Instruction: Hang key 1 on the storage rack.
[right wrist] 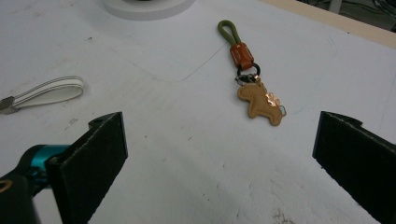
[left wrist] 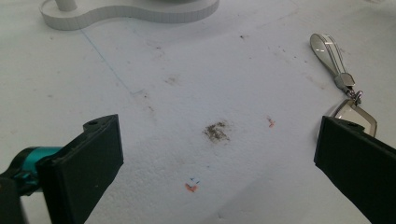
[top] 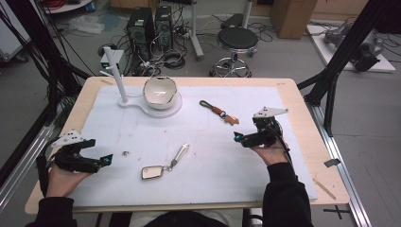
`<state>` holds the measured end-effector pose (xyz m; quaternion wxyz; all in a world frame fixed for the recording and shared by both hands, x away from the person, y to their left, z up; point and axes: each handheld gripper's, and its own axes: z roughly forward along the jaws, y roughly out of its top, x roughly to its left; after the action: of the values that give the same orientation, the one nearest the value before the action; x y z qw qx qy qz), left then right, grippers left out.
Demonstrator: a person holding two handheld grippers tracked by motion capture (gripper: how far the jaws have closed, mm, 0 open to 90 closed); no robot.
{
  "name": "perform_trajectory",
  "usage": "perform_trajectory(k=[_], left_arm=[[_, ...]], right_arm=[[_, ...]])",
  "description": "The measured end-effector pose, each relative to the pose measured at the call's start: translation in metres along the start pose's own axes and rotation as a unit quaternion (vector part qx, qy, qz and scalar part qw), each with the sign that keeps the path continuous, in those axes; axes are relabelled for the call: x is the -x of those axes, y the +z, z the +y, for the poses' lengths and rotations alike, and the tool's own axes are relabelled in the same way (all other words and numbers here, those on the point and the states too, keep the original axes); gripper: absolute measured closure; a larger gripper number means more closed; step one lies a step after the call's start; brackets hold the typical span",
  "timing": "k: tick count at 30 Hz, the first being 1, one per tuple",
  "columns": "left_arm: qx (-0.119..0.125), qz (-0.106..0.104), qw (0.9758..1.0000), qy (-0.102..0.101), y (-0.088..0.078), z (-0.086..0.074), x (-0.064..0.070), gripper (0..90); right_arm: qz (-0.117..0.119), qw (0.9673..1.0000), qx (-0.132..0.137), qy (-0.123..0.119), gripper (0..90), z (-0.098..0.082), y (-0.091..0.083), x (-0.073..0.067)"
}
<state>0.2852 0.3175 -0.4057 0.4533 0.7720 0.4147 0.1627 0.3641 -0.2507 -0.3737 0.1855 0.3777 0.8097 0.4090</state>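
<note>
A keychain [top: 219, 112] with a green loop, an orange clasp and a tan animal charm [right wrist: 259, 101] lies right of the table's middle. My right gripper [top: 238, 138] stands open just near of it, the jaws wide apart [right wrist: 219, 149] with nothing between them. A small mirror on a white strap [top: 163, 164] lies near the front middle. The strap [left wrist: 332, 52] and the mirror's edge [left wrist: 357, 114] show beside the right jaw in the left gripper view. My left gripper [top: 106, 160] is open [left wrist: 219, 154] over bare mat, left of the mirror.
A white bowl [top: 160, 91] sits on a white stand [top: 137, 104] with an upright post [top: 117, 75] at the back left. A tiny dark object [top: 126, 153] lies near the left gripper. A stool [top: 237, 40] and computer towers [top: 150, 26] stand on the floor beyond the table.
</note>
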Motion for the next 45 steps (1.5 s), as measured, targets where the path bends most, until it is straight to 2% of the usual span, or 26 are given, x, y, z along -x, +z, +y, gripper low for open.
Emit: perform_trajectory(k=[14, 16, 26, 34, 38, 42, 45], left_arm=[[0.001, 0.000, 1.0000, -0.006, 0.000, -0.002, -0.002, 1.7], [-0.001, 0.001, 1.0000, -0.004, 0.000, -0.002, -0.003, 1.7], [-0.008, 0.001, 1.0000, -0.003, 0.003, -0.003, -0.003, 1.7], [-0.019, -0.003, 0.9998, -0.001, 0.007, -0.003, -0.003, 1.7], [-0.018, -0.005, 0.9998, -0.002, 0.008, -0.002, -0.003, 1.7], [-0.021, -0.004, 0.9998, -0.001, 0.009, -0.003, -0.003, 1.7], [-0.019, -0.002, 0.9998, -0.001, 0.009, -0.003, -0.004, 1.7]], right_arm=[[-0.003, 0.9998, -0.011, -0.014, 2.2, 0.024, 0.010, 0.001], [-0.002, 0.9998, -0.016, -0.010, 2.2, 0.030, 0.014, 0.005], [-0.003, 0.9981, -0.050, -0.037, 2.2, 0.053, 0.030, 0.010], [-0.002, 0.9963, -0.079, -0.034, 2.2, 0.063, 0.053, 0.018], [-0.003, 0.9941, -0.095, -0.052, 2.2, 0.068, 0.065, 0.017], [-0.005, 0.9923, -0.114, -0.048, 2.2, 0.073, 0.077, 0.021], [-0.003, 0.9915, -0.119, -0.052, 2.2, 0.078, 0.083, 0.023]])
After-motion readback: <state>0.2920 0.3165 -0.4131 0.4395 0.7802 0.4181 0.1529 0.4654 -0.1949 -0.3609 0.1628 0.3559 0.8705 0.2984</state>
